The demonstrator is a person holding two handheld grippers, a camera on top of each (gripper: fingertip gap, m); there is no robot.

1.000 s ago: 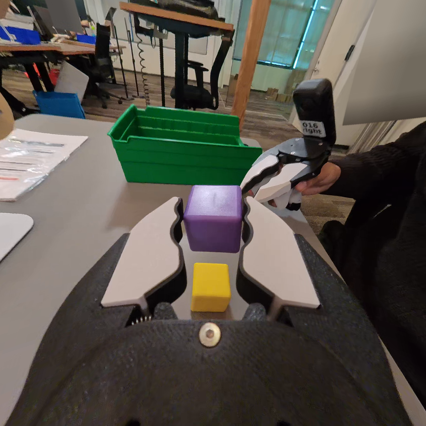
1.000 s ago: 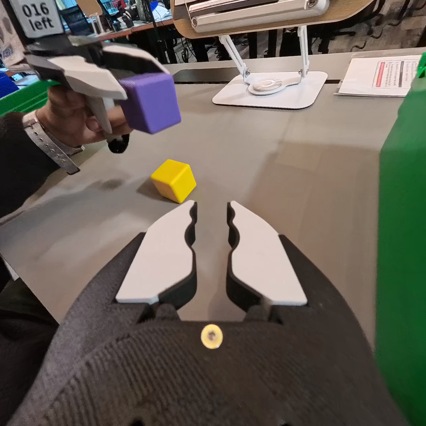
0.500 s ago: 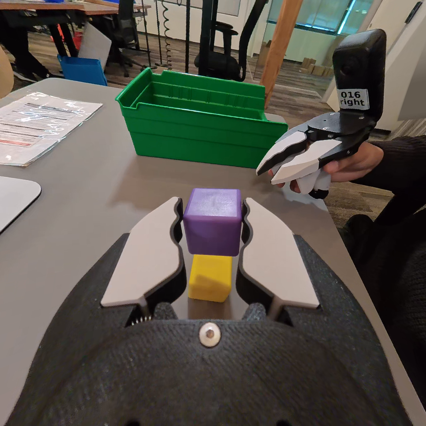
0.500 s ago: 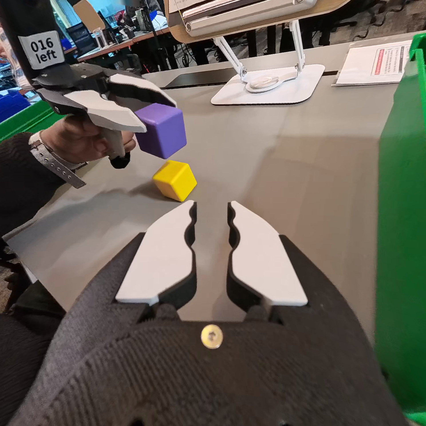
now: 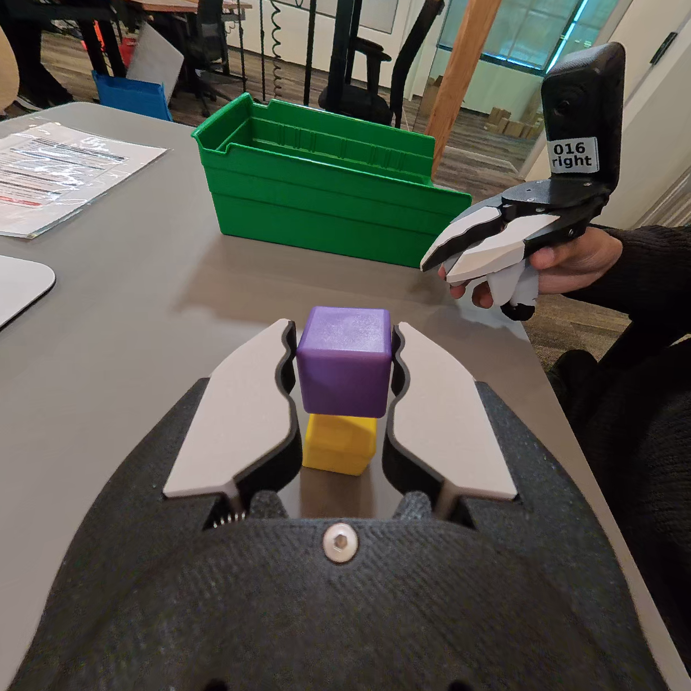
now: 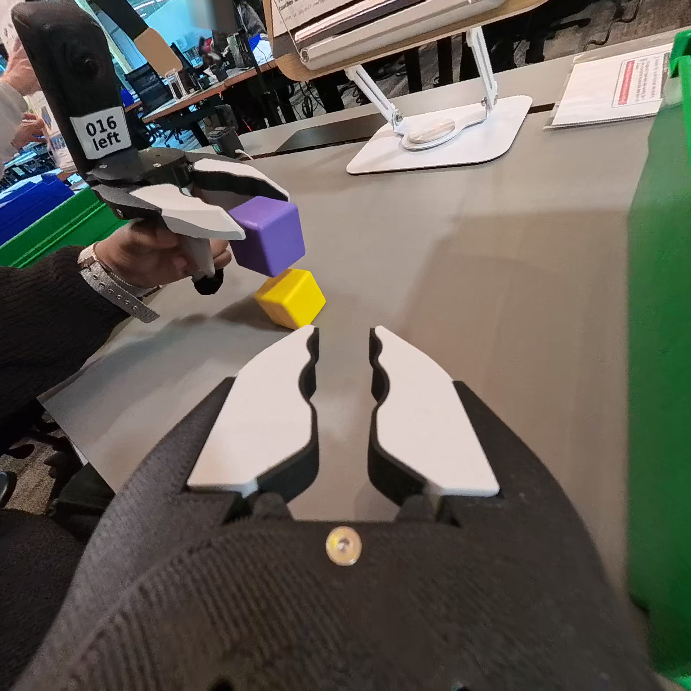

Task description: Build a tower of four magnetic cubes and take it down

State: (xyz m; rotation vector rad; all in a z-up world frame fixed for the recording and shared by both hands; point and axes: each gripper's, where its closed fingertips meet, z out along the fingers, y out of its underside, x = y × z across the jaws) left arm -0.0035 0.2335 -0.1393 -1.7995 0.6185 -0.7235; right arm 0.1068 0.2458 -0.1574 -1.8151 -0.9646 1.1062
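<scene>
Wrist view, left. Clamped a purple cube (image 5: 344, 370) between the tips of the left gripper (image 5: 344, 329), clear of the grey table (image 5: 131, 299). Hung it right over a yellow cube (image 5: 338, 445) that sat on the table between the fingers; could not tell whether the two touched. Left open tabletop ahead as far as a green bin (image 5: 321, 209), which stood across the far side near the table's far edge. Had bare surface to the left too, up to a sleeved paper sheet (image 5: 63, 168) and the corner of a white stand base (image 5: 22, 284). Showed the table's right edge close by on the right, and beyond it the right gripper (image 5: 435, 273) in a hand (image 5: 572, 265), off to the right of the cubes and beside the bin's near corner.

Wrist view, right. Held the right gripper's jaws a little apart with nothing between them, above bare table. Pointed toward the yellow cube, just past the left fingertip. Tilted the purple cube slightly, its lowest corner at or barely above the yellow top. Kept the bin's green wall tight along the right side. Showed the table's near corner at lower left.
</scene>
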